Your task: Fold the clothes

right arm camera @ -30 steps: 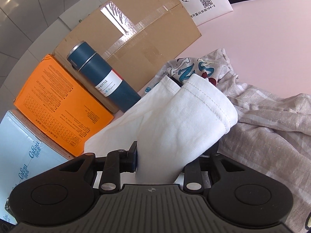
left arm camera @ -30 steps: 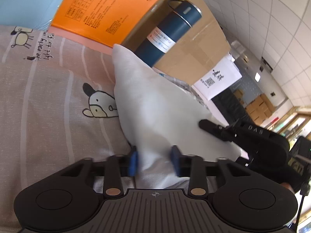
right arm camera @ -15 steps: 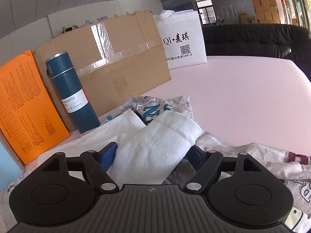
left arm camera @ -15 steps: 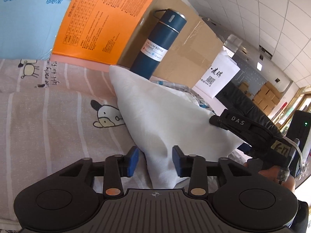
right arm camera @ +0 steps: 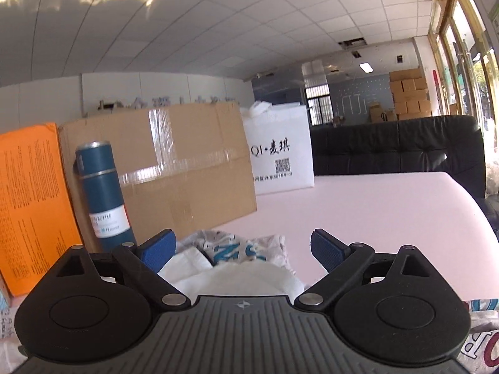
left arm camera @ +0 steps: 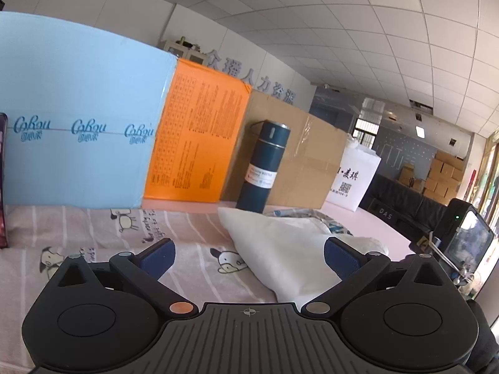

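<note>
A folded white garment (left arm camera: 280, 249) lies on a pink striped cloth with cartoon cows (left arm camera: 93, 237). My left gripper (left arm camera: 248, 257) is open and empty, its blue pads wide apart just above the garment's near edge. In the right wrist view the same white garment (right arm camera: 237, 275) lies below my right gripper (right arm camera: 243, 249), which is open and empty. A crumpled shirt with blue lettering (right arm camera: 230, 249) lies just beyond the white garment.
A dark blue bottle (left arm camera: 263, 168) stands behind the clothes against a cardboard box (right arm camera: 174, 168). An orange box (left arm camera: 199, 137), a light blue box (left arm camera: 78, 131) and a white bag (right arm camera: 280, 149) line the back. The pink tabletop (right arm camera: 389, 205) extends right.
Both grippers have opened and let go of the white garment, which now lies on the table. Both have pulled back and tilted up, so the views show more of the room.
</note>
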### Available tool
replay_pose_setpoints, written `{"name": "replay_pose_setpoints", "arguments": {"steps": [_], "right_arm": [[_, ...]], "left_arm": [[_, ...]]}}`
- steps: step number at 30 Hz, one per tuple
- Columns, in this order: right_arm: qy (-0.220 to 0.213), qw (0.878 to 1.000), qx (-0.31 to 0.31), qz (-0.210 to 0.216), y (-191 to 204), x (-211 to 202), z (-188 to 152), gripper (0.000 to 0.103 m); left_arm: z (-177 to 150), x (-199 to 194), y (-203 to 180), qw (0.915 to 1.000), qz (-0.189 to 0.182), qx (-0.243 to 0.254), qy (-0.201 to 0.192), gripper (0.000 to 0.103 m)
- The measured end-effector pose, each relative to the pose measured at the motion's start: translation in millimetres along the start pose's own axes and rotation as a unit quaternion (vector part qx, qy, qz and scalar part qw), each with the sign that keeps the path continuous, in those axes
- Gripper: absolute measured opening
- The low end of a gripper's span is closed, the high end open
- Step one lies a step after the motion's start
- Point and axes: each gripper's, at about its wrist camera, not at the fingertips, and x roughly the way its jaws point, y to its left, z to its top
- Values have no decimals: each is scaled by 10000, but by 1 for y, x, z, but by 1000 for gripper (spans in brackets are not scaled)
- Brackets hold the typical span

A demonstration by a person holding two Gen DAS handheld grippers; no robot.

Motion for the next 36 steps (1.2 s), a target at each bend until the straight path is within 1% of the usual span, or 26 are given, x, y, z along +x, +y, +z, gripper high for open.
{"name": "replay_pose_setpoints", "arguments": {"steps": [3, 6, 8, 10, 14, 16, 18, 20, 21, 23, 25, 27, 29, 32, 36], "right_arm": [[-328, 9991, 203, 180, -2, -41, 20, 103], [-655, 9964, 406, 360, -3, -82, 39, 103], [-872, 9936, 540, 479, -4, -109, 52, 103], [-916, 9930, 395, 639, 3, -145, 71, 103], [-1233, 9911, 111, 490, 27, -218, 101, 103], [-1329, 9902, 20, 417, 39, -253, 111, 103], [-1426, 9892, -72, 345, 51, -289, 121, 103], [-1387, 9898, -126, 312, 61, -317, 126, 103], [-1356, 9901, -225, 287, 67, -329, 126, 103], [-1293, 9903, -457, 232, 80, -353, 124, 103], [-1325, 9890, -653, 111, 90, -370, 116, 103], [-1410, 9879, -638, 49, 94, -383, 107, 103], [-1452, 9885, -400, 112, 92, -389, 97, 103], [-1297, 9913, -123, 198, 88, -378, 86, 103], [-964, 9949, 9, 279, 87, -345, 75, 103]], "left_arm": [[14, -14, 8, 9998, -39, -51, -180, 103], [25, -26, 12, 9996, -113, 34, -238, 103], [29, -38, 15, 9989, -180, 143, -399, 103], [34, -50, 18, 9978, -248, 252, -560, 103], [42, -74, 23, 9943, -382, 468, -881, 103], [51, -88, 28, 9926, -383, 260, -1119, 103], [57, -100, 33, 9915, -350, -45, -1254, 103], [63, -109, 38, 9909, -412, -265, -1251, 103], [67, -113, 40, 9911, -540, -387, -1149, 103], [73, -115, 43, 9896, -976, -572, -889, 103], [76, -116, 43, 9876, -1229, -700, -681, 103], [75, -118, 38, 9886, -1203, -655, -628, 103], [73, -121, 31, 9896, -1150, -467, -722, 103], [70, -120, 25, 9905, -1030, -288, -864, 103], [65, -109, 23, 9929, -739, 6, -929, 103]]}}
